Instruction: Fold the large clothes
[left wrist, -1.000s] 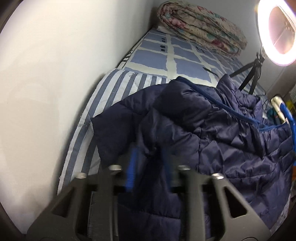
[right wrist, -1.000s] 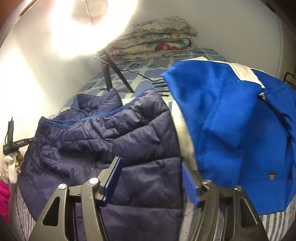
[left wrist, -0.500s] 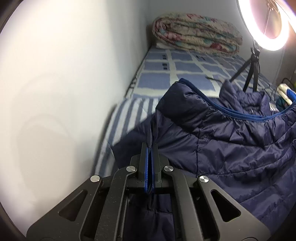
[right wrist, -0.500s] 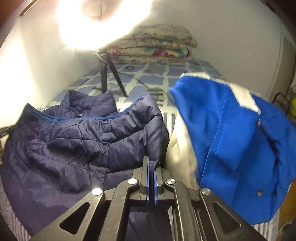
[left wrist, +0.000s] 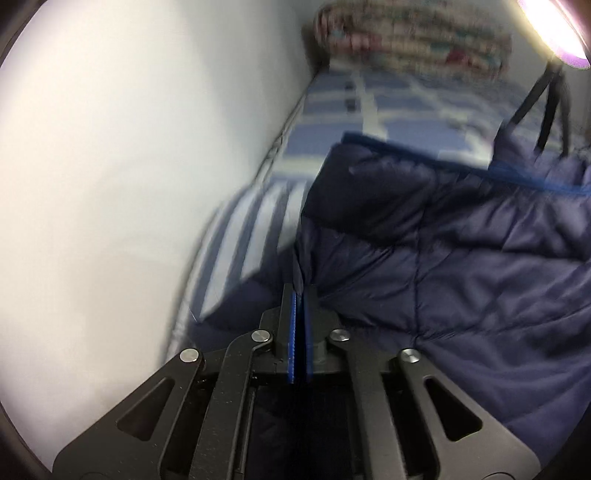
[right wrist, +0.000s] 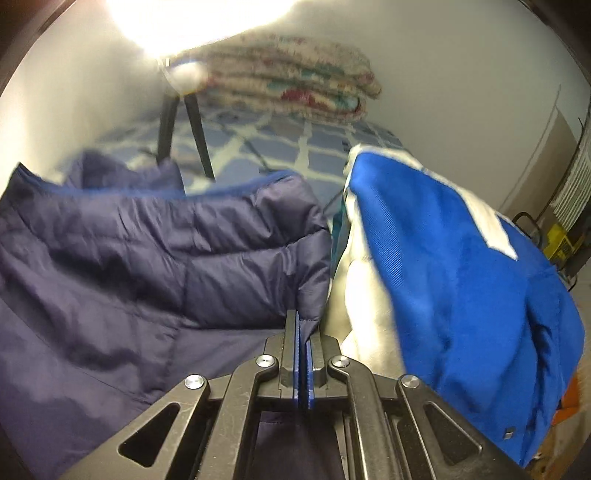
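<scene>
In my left hand, the left gripper (left wrist: 300, 295) is clenched on the navy puffer jacket (left wrist: 443, 266): its blue pads pinch a thin ridge of the jacket's side edge, and the cloth rises in a fold just past the tips. Left of that pinch the jacket ends, and a narrow strip of striped bedding (left wrist: 251, 229) lies bare between the jacket's edge and the white wall (left wrist: 110, 184), which runs close alongside; there is little room on that side. Farther on, the checked blue bedsheet (left wrist: 369, 110) lies open up to a folded floral quilt (left wrist: 413, 33) against the far wall. A ring light (left wrist: 554, 29) on a black tripod (left wrist: 546, 110) stands just behind the jacket's collar.

In my right hand, the right gripper (right wrist: 303, 332) is likewise clamped on the jacket's (right wrist: 147, 258) opposite side edge, the fabric caught between the pads and bunched upward. Just right of it, touching or nearly so, sits a bright blue and white garment (right wrist: 461, 277) in a heap, crowding that side. Beyond both, the checked sheet (right wrist: 295, 147) is open, then the tripod legs (right wrist: 195, 122) and the quilt (right wrist: 295, 85).
</scene>
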`<state>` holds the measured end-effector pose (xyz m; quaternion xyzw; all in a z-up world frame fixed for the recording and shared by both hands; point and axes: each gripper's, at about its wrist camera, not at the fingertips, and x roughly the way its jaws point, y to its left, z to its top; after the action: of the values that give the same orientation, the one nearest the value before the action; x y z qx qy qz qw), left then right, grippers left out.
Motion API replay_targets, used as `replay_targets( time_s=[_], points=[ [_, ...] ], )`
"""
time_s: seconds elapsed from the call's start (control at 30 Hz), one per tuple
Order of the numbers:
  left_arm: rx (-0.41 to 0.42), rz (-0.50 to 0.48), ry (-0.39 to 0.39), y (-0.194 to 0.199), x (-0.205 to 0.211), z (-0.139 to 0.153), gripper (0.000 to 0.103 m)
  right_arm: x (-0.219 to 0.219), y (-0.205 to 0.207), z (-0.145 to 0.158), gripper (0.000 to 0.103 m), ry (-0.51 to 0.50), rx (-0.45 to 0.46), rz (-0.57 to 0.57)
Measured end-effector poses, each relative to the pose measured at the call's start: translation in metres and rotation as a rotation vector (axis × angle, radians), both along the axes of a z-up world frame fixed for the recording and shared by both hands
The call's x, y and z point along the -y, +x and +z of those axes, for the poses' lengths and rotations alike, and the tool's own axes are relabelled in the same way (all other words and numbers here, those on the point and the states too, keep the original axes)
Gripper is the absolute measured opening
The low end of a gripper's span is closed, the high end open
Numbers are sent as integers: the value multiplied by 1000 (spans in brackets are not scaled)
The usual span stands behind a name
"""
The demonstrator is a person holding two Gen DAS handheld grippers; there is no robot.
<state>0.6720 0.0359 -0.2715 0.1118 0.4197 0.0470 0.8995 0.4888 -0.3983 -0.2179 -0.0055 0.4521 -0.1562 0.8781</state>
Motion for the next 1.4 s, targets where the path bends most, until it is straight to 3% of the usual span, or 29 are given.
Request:
replay_targets(
  time_s=[0.03, 0.07, 0.1, 0.17, 0.23, 0.33, 0.47, 0.6, 0.7, 0.83, 0.9, 1.07, 1.17, 1.23, 1.4],
  points=[
    [8, 3, 11, -1, 1, 1, 8, -2, 2, -3, 0, -14, -18, 7],
    [12, 13, 23, -2, 1, 4, 15, -4, 2, -3, 0, -25, -29, 6],
    [13, 18, 29, -3, 1, 8, 28, -5, 1, -1, 1, -31, -31, 2],
    [29, 21, 41, -10, 0, 22, 42, -5, -4, 9, 14, 3, -9, 10],
    [79, 2, 31, -23, 3, 43, 42, -4, -20, 26, 25, 55, 52, 11],
    [110, -69, -50, -44, 19, 69, 42, -9, -50, 46, 27, 159, 128, 51],
    [74, -242, -160, -65, 81, 88, 42, -33, -89, 52, 27, 303, 168, 158],
    [41, -362, -210, -68, 144, 83, 42, -74, -107, 37, 27, 322, 115, 277],
    [-22, -377, -215, -55, 176, 58, 42, -93, -112, 21, 27, 330, 66, 325],
    [-59, -350, -113, -48, 194, 13, 42, -102, -115, -3, 27, 301, 10, 348],
    [-56, -346, -75, -47, 199, -3, 42, -99, -116, -7, 27, 334, 12, 338],
    [-39, -303, -96, -58, 184, 20, 42, -97, -129, 5, 27, 358, 24, 316],
    [34, -296, -116, -90, 165, 45, 42, -80, -158, 20, 46, 405, 80, 250],
    [52, -317, -159, -118, 154, 58, 42, -67, -181, 25, 68, 440, 115, 180],
    [60, -373, -248, -180, 156, 57, 42, -42, -228, 16, 75, 489, 153, -19]
  ],
)
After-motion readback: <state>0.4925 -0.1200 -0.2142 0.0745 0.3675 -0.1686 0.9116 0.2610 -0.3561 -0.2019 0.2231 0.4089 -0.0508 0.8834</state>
